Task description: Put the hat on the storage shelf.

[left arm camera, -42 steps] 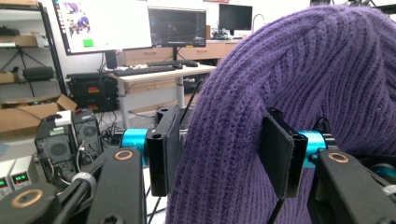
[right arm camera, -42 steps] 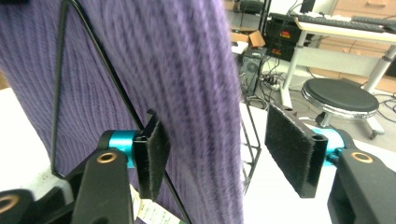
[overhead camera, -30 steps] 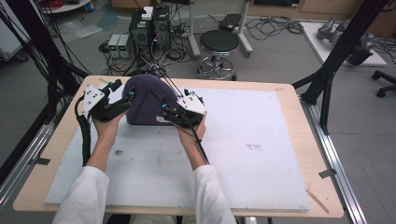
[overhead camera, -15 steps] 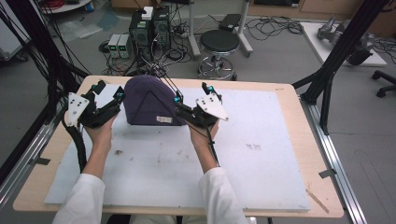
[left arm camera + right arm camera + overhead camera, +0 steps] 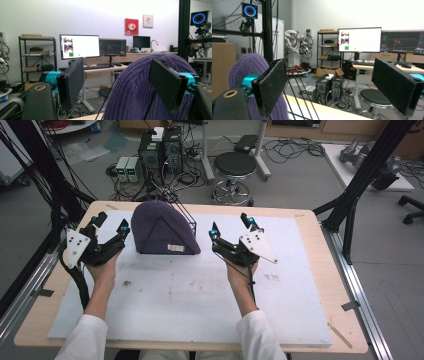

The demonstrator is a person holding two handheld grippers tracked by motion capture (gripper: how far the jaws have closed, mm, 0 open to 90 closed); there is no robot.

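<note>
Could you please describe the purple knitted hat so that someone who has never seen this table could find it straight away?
Start from the white mat that covers most of the wooden table. Near its far edge, left of centre, between the left gripper and the right gripper, sits the hat. It is a dark purple ribbed dome on a thin black wire stand, with a small pale label on its near edge.

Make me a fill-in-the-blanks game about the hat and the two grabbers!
1. The hat is colored ____.
2. Both the left gripper and right gripper have their jaws ____.
3. The hat sits on a wire ____.
4. The hat lies nearer the ____ gripper.

Missing words: purple; open; stand; left
</note>
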